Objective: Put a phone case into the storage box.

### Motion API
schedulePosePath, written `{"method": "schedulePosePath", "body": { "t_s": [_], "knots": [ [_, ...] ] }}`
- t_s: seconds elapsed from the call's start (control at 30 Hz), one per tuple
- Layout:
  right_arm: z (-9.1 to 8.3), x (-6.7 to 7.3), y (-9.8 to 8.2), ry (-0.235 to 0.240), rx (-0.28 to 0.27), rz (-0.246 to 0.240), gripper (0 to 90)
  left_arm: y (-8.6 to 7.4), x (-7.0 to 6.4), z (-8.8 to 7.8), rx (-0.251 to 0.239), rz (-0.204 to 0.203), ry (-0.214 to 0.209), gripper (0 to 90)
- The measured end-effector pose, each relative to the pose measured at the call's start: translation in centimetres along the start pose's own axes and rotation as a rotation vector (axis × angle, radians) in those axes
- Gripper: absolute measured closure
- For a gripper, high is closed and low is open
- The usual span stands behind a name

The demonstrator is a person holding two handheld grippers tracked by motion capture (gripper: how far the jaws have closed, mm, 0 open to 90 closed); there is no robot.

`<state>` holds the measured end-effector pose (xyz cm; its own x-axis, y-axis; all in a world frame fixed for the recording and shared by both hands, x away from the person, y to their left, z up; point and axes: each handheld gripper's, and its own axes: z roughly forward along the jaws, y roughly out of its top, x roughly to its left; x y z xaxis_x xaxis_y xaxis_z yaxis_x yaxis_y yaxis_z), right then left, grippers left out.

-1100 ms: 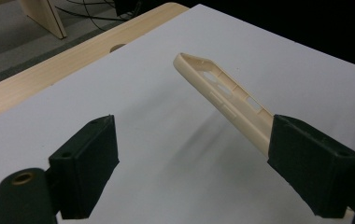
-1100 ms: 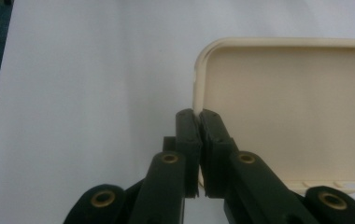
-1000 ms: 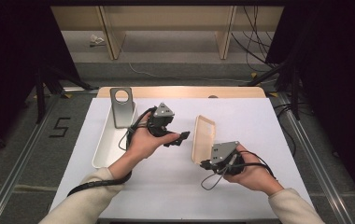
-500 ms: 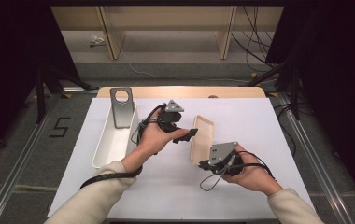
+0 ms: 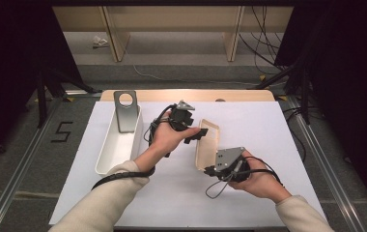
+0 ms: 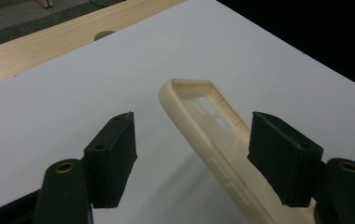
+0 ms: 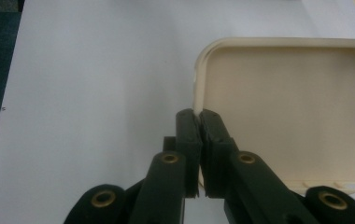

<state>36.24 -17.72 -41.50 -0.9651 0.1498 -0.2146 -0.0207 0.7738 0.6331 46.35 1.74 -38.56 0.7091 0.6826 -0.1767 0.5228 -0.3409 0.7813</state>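
A cream phone case [image 5: 206, 142] is tilted up off the white table, camera holes at its far end [image 6: 203, 121]. My right gripper [image 5: 209, 169] is shut on the rim of the case's near end, its two pads pinching the thin wall [image 7: 196, 114]. My left gripper [image 5: 197, 135] reaches in from the left at the case's far end. Its jaws have just been closing and stand on either side of the case's side wall [image 6: 194, 135]. The left pad [image 6: 112, 149] is still apart from the wall.
A long white tray [image 5: 119, 145] lies at the left with a grey metal stand [image 5: 126, 111] with a round hole at its far end. A wooden strip [image 5: 186, 95] runs along the table's far edge. Cables trail from both grippers.
My left gripper has moved right, up to the far end of the case, and its jaws have narrowed. The right hand and the case have stayed in place.
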Motion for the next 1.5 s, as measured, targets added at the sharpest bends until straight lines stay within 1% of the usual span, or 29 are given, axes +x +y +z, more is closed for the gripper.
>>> {"method": "schedulePosePath", "body": {
  "t_s": [0.07, 0.2, 0.23, 0.33, 0.43, 0.57, 0.63, 0.73, 0.8, 0.83, 0.87, 0.9, 0.93, 1.03, 1.1, 1.13, 1.2, 1.43, 1.5],
  "knots": [
    [0.0, 0.0, 0.0, 0.0, 0.0, 0.0, 87.8, 0.2, 0.1, 0.1, 0.0, -0.007, -0.005, 34.9],
    [0.0, 0.1, 0.1, -0.001, 0.002, -0.003, 87.8, 0.4, 0.3, 0.4, 0.01, -0.036, 0.001, 40.1],
    [0.0, 0.1, 0.1, -0.002, 0.003, -0.003, 87.8, 0.5, 0.4, 0.4, 0.014, -0.045, -0.004, 41.1],
    [0.1, 0.1, 0.1, 0.001, 0.0, -0.01, 87.8, 0.6, 0.6, 0.6, 0.034, -0.071, 0.004, 45.3],
    [0.1, 0.1, 0.2, 0.003, 0.001, -0.009, 87.8, 0.7, 0.7, 0.8, 0.04, -0.092, -0.008, 49.4],
    [0.1, 0.2, 0.3, 0.005, 0.0, -0.016, 87.8, 0.7, 0.7, 1.1, 0.053, -0.119, -0.014, 57.8],
    [0.2, 0.2, 0.3, 0.004, 0.002, -0.017, 87.8, 0.7, 0.7, 1.1, 0.051, -0.133, -0.008, 62.7],
    [0.2, 0.2, 0.2, 0.001, 0.009, -0.019, 87.8, 0.7, 0.6, 1.0, 0.036, -0.166, -0.008, 67.7],
    [0.3, 0.2, 0.1, 0.002, 0.015, -0.015, 87.9, 0.8, 0.5, 0.9, 0.034, -0.177, -0.011, 69.5],
    [0.4, 0.2, 0.1, 0.005, 0.019, -0.018, 88.0, 0.8, 0.5, 0.9, 0.034, -0.181, -0.014, 70.6],
    [0.5, 0.1, 0.1, -0.002, 0.022, -0.026, 88.1, 0.8, 0.5, 0.8, 0.031, -0.184, -0.02, 71.7],
    [0.6, 0.2, 0.1, 0.003, 0.031, -0.021, 88.1, 0.9, 0.4, 0.7, 0.025, -0.191, -0.023, 72.6],
    [0.6, 0.1, 0.0, -0.003, 0.031, -0.027, 88.1, 0.9, 0.4, 0.6, 0.019, -0.197, -0.022, 73.7],
    [0.7, 0.1, -0.1, 0.002, 0.042, -0.015, 88.2, 1.0, 0.2, 0.4, 0.001, -0.209, -0.033, 75.8],
    [0.8, 0.0, -0.1, 0.001, 0.051, -0.022, 88.3, 1.1, 0.1, 0.3, -0.003, -0.218, -0.045, 77.1],
    [0.9, 0.1, -0.1, 0.0, 0.058, -0.018, 88.3, 1.1, 0.0, 0.2, -0.003, -0.224, -0.049, 77.6],
    [1.0, 0.1, -0.2, -0.003, 0.066, -0.024, 88.3, 1.1, 0.0, 0.1, -0.003, -0.233, -0.048, 78.6],
    [1.3, 0.1, -0.3, -0.007, 0.098, -0.024, 88.2, 1.2, -0.3, -0.2, -0.012, -0.247, -0.064, 80.8],
    [1.3, 0.0, -0.3, -0.019, 0.097, -0.025, 88.2, 1.3, -0.4, -0.3, -0.018, -0.246, -0.072, 81.1]
  ]
}}
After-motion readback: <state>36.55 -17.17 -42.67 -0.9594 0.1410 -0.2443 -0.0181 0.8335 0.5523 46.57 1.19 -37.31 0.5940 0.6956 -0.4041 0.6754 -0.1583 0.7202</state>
